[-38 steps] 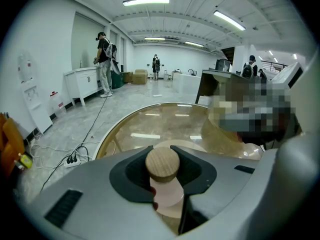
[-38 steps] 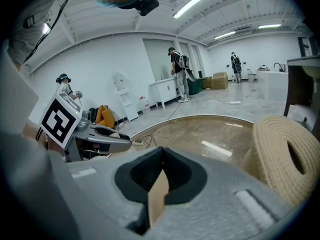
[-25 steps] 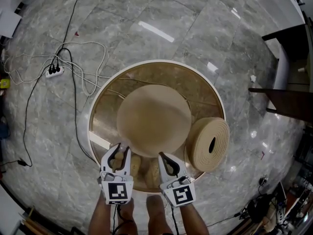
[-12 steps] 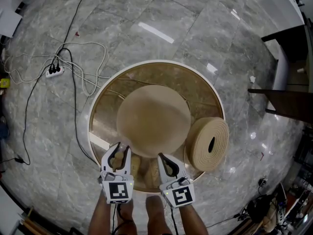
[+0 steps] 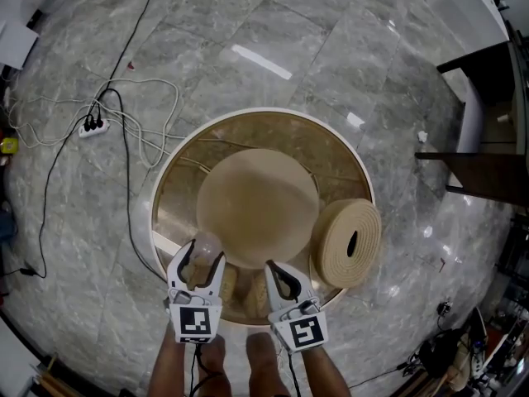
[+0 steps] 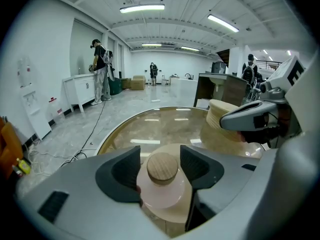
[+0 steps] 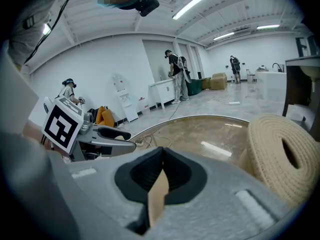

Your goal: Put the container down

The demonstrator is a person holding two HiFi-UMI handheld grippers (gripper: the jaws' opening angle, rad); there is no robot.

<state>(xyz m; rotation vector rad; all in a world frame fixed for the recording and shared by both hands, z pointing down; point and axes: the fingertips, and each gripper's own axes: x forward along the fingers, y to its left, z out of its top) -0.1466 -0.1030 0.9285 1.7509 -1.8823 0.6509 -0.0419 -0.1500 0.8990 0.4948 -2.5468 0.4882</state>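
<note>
Nearest you, over the near-left edge of the round glass table (image 5: 263, 112), your left gripper (image 6: 160, 160) has its jaws spread and opening, with the container (image 6: 163, 181) standing between them. It is a small, pale pink jar with a wooden stopper. Neither pad is clamping it: a gap shows on the right side, and the left pad sits just beside the jar's shoulder. The container appears to rest on the near-left rim of the tan disc (image 5: 258, 205) that covers the table's middle. Just to the right, your right gripper (image 7: 161, 160) hangs over the near edge with its jaws brought together and only a thin tan sliver showing along their seam; you hold nothing you could name there. The two grippers sit near each other, side by side, both pointing away from you. Farther right, a thick cream roll (image 5: 347, 242) lies on its side at the table's right edge, with its hollow centre facing outward. Beyond the far-left edge, black and white cables (image 5: 136, 131) run across the grey marble floor (image 5: 273, 40) to a power strip (image 5: 92, 124). Far across the room, a person (image 6: 100, 69) stands by a white counter.
</note>
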